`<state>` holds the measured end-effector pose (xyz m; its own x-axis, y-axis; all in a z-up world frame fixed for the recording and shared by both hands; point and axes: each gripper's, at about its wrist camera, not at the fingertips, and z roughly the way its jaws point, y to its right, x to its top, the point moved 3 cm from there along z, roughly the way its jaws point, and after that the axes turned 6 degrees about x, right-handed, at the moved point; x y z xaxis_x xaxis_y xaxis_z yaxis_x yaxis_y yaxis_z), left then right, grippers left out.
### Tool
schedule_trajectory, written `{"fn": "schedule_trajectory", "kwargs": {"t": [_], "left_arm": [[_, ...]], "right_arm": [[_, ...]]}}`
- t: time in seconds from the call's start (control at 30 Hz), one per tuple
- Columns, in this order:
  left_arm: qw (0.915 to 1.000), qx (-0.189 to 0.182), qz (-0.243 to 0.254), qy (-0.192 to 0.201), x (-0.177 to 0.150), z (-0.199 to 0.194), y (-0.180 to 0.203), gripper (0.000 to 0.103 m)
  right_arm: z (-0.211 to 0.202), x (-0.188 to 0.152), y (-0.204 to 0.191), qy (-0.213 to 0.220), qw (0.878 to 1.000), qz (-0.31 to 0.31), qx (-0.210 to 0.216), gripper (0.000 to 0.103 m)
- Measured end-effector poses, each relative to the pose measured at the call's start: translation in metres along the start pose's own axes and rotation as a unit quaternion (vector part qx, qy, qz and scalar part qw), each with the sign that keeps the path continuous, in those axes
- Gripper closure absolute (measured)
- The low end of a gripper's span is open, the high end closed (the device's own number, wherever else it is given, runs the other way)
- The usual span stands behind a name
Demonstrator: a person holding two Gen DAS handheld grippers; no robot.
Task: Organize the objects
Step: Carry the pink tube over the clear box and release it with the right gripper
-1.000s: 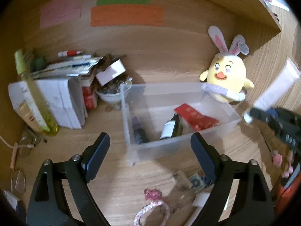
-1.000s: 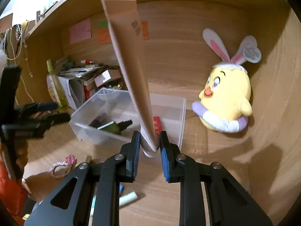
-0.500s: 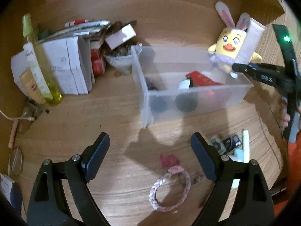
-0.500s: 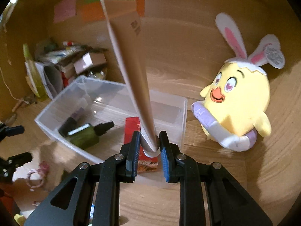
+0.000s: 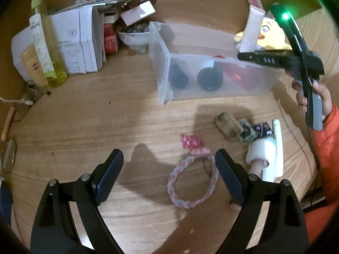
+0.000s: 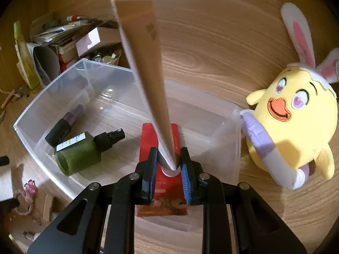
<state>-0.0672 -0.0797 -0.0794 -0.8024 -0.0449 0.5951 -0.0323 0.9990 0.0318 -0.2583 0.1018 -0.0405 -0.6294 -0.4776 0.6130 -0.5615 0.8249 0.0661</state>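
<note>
My right gripper (image 6: 168, 165) is shut on the cap end of a long beige tube (image 6: 146, 69) and holds it over the clear plastic bin (image 6: 233, 148). The bin holds a green spray bottle (image 6: 80, 150), a dark bottle (image 6: 63, 124) and a red packet (image 6: 148, 146). In the left wrist view the tube (image 5: 253, 27) stands above the bin's (image 5: 163, 63) right end. My left gripper (image 5: 169, 175) is open and empty, low over the desk, with a pink braided hair tie (image 5: 192, 180) between its fingers.
A yellow bunny-eared plush (image 6: 296, 122) sits right of the bin. Boxes, papers, a bowl (image 5: 133, 38) and a yellow bottle (image 5: 44, 40) crowd the back left. Small packets (image 5: 241, 127) and a white tube (image 5: 267, 154) lie on the desk at the front right.
My right gripper has carried the tube forward until it is over the bin's inside. My left gripper has pulled back and lowered toward the hair tie on the desk.
</note>
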Motion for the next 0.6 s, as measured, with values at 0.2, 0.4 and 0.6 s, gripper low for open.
{"fn": "schedule_trajectory", "kwargs": {"t": [0.2, 0.4, 0.6], "left_arm": [[0.9999, -0.003, 0.002, -0.014, -0.012, 0.004, 0.002, 0.014], [0.9998, -0.008, 0.009, -0.018, -0.015, 0.006, 0.013, 0.014], [0.9999, -0.005, 0.001, -0.014, -0.009, 0.012, 0.018, 0.014]], "right_arm": [[0.007, 0.003, -0.003, -0.006, 1.000, 0.006, 0.009, 0.084], [0.005, 0.005, -0.009, -0.004, 1.000, 0.019, 0.018, 0.060], [-0.018, -0.005, -0.021, 0.018, 1.000, 0.001, 0.009, 0.053]]}}
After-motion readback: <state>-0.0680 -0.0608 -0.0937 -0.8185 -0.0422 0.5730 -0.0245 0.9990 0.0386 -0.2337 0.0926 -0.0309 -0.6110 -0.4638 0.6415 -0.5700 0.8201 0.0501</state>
